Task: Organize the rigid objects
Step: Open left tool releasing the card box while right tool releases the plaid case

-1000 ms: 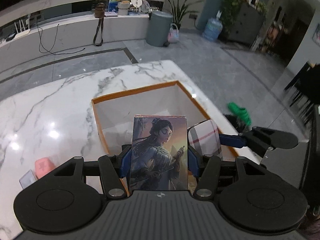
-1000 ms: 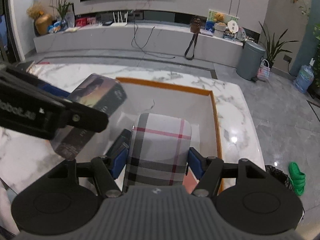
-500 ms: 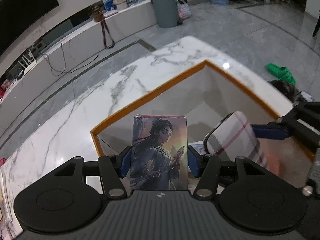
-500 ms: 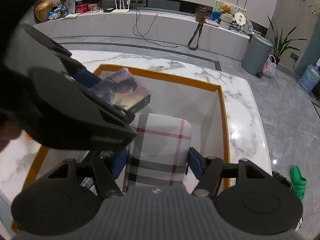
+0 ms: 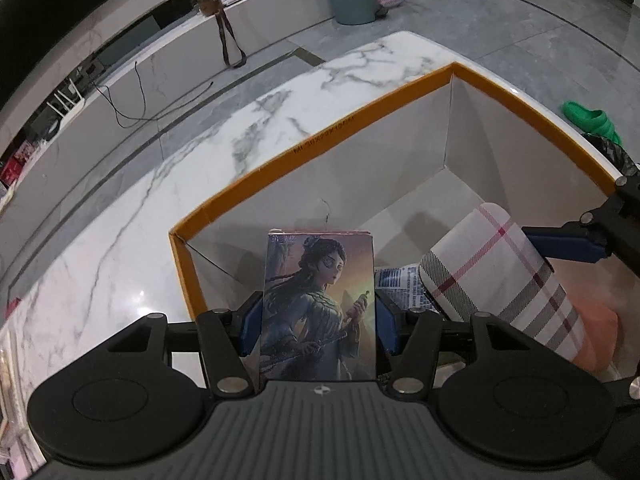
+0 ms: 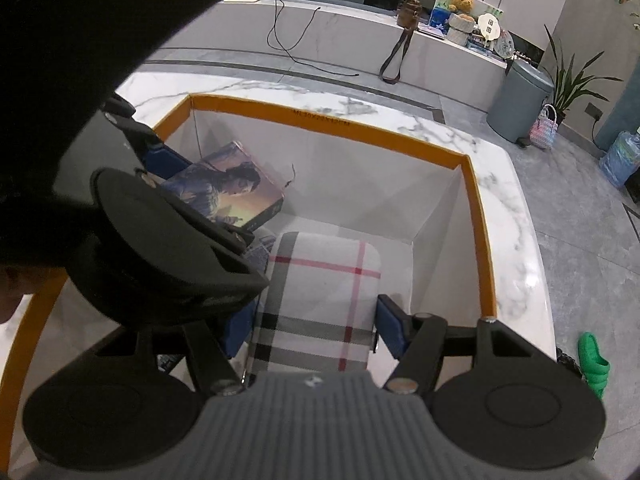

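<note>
Left wrist view: left gripper (image 5: 318,320) jaws clamp illustrated box (image 5: 320,308); right gripper (image 6: 316,320) jaws clamp plaid case (image 6: 320,300); both crowd one orange-rimmed bin (image 5: 360,116), so they may collide on release.

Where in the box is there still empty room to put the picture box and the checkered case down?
The orange-rimmed box has bare white floor at its far end, between the far wall and the plaid case. The near end is crowded: printed packets and something pink lie there, under the picture box and both grippers.
</note>
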